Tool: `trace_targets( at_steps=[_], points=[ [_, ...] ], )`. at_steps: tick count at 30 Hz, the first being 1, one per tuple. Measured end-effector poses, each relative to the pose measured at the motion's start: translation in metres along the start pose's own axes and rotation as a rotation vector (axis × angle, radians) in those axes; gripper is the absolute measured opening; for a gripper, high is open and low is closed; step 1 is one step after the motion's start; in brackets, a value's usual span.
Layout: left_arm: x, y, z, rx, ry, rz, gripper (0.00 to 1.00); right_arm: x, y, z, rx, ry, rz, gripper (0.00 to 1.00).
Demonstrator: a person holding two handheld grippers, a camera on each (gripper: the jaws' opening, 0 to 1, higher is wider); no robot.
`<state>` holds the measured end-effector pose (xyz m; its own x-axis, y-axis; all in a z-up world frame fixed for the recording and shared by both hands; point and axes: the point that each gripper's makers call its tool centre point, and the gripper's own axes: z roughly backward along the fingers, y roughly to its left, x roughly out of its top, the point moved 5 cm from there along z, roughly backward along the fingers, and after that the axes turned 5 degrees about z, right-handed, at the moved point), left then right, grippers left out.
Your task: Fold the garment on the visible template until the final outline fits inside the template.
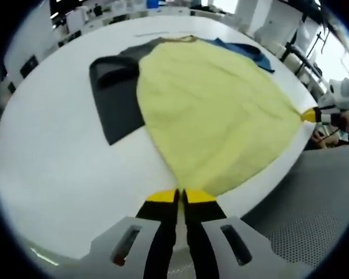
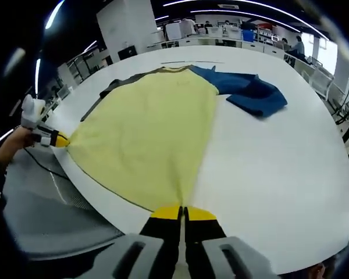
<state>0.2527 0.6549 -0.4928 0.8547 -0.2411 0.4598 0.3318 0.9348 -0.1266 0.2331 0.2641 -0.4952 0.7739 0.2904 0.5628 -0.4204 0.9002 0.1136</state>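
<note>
Left gripper (image 1: 181, 196) at the near edge of the white table (image 1: 58, 168), jaws pressed together on the hem corner of the yellow garment (image 1: 215, 116). Right gripper (image 2: 182, 213) likewise at the near edge in its own view, jaws closed tight on the opposite hem corner of the same garment (image 2: 151, 139). Hem stretched taut between the two grips, running along the table edge; other gripper seen at the far end of the hem in each view, left (image 2: 57, 139) and right (image 1: 312, 115). Garment spread flat from the hem across the table, narrowing toward a neckline at the far side. Dark grey sleeve (image 1: 113, 99) lying out flat beside the body on one side; blue sleeve (image 2: 250, 90) lying crumpled beside it on the other. Template outline not discernible beneath the cloth. Beyond the table, desks and shelving (image 2: 163, 29) in a lit room. Grey perforated surface (image 1: 320, 203) below the near edge.
</note>
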Motion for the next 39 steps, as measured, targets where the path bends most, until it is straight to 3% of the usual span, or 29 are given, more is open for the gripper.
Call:
trace_targets(
  at_steps=[10,16,23,30,39],
  points=[
    [-0.002,0.000,0.000,0.002,-0.012,0.032,0.01,0.000,0.000,-0.001,0.012,0.001,-0.010,0.00],
    [-0.002,0.000,0.001,0.011,-0.024,0.018,0.07,-0.001,-0.001,0.000,0.019,0.010,-0.007,0.00],
    [0.002,-0.004,0.006,-0.038,-0.108,0.087,0.31,0.002,-0.001,0.001,0.012,-0.001,0.004,0.16],
    [0.012,-0.007,0.012,-0.030,-0.181,0.047,0.53,0.013,0.000,0.006,0.016,-0.040,0.042,0.38],
    [0.032,-0.010,0.016,-0.040,-0.289,0.028,0.84,0.048,-0.018,0.014,0.008,-0.152,0.109,0.47]
  ],
)
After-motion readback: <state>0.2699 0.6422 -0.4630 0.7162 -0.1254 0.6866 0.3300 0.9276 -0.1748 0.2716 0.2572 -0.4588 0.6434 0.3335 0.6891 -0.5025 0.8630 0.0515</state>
